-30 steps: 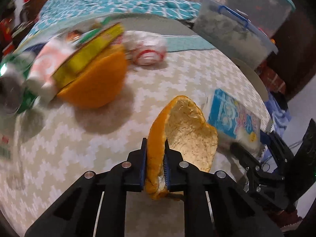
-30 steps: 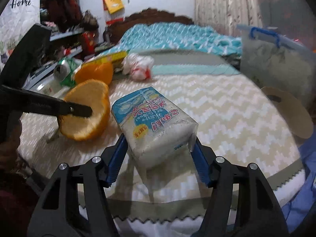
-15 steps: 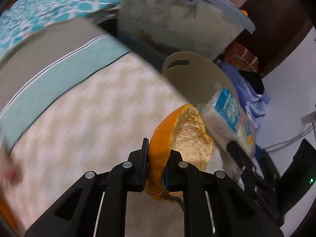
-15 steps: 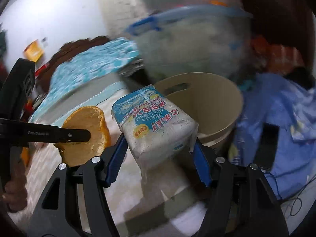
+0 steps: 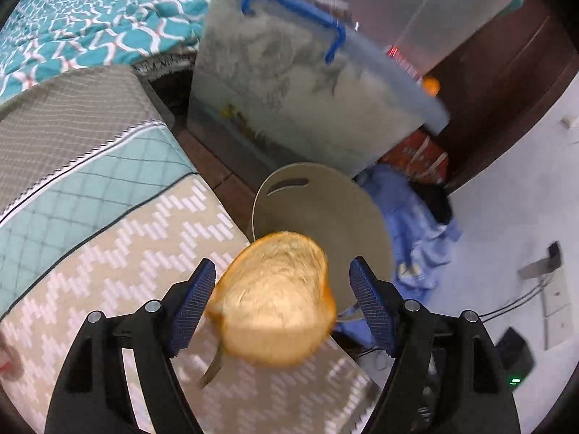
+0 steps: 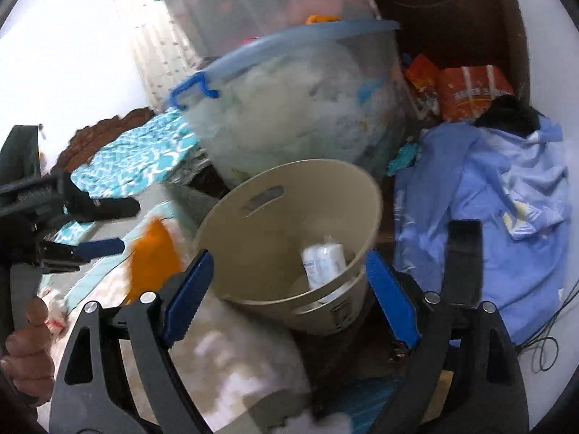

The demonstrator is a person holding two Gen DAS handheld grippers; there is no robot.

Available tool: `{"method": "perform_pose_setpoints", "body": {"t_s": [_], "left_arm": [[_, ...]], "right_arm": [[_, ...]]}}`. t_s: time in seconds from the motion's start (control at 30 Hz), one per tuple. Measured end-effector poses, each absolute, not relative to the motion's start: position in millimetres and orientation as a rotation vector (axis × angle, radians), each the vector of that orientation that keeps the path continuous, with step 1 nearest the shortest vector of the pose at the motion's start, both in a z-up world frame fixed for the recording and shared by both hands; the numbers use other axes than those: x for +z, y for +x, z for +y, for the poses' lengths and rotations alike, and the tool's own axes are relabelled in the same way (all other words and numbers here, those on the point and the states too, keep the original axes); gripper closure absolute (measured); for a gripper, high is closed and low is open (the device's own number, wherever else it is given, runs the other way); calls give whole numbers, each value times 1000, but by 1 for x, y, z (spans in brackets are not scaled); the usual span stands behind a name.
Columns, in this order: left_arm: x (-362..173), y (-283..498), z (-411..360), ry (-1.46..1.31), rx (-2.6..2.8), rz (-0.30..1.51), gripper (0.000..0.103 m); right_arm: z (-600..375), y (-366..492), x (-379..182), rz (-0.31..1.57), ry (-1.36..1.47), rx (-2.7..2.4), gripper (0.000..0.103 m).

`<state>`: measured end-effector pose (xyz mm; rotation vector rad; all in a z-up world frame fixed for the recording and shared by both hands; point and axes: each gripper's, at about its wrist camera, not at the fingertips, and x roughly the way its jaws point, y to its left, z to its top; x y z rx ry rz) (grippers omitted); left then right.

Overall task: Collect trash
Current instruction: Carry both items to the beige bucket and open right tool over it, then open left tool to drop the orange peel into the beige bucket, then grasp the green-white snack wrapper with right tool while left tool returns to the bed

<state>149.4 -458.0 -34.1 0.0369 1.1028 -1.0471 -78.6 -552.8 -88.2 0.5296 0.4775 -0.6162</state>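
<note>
The orange peel (image 5: 275, 296) is dropping free between the blue pads of my left hand-held gripper (image 5: 282, 303), whose jaws are opening over the beige bin (image 5: 325, 202) (its rim just beyond the chevron-covered bed (image 5: 108, 271)). My right hand-held gripper (image 6: 286, 296) is also opening, empty, and the tissue packet (image 6: 324, 264) is lying inside the bin.

Clear storage tub (image 5: 289, 94) with blue lid and blue handle clasp, stuffed with pale material — second clear tub (image 5: 445, 11) with teal rim stacked behind. Teal-and-white patterned quilt (image 5: 83, 25) at upper left. Chevron-patterned beige cover (image 5: 119, 264) on bed edge, teal quilted band (image 5: 90, 188) beside it. Blue garment (image 6: 499, 217) heaped on floor. Red printed packages (image 6: 466, 90) behind garment — touching dark wooden furniture (image 5: 506, 79).
</note>
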Motion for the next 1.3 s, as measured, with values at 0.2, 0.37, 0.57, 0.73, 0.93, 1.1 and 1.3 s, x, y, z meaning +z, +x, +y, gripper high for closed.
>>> {"method": "perform_pose_setpoints", "body": {"t_s": [0.2,0.37,0.57,0.73,0.93,1.1,1.3], "left_arm": [[-11,140,-396,12,-1051,1031,30],[-6,125,-331,30,-1073,984,31],[-10,116,-234,8,-1038,958,33],[-8,111,-134,-31,-895,913,33],[0,117,-46,-130,-707,873,33],[0,123,1,-171,-580,855,31],[0,135,36,-220,-479,835,31]], "right_arm": [[-529,-39,-73,551,501,-432,23],[-543,-5,-83,643,549,-367,30],[-570,2,-93,664,655,-362,91],[-604,1,-92,656,634,-528,90],[-652,-6,-105,710,718,-672,76],[-630,-14,-79,612,656,-700,16],[-563,11,-36,564,606,-467,20]]}}
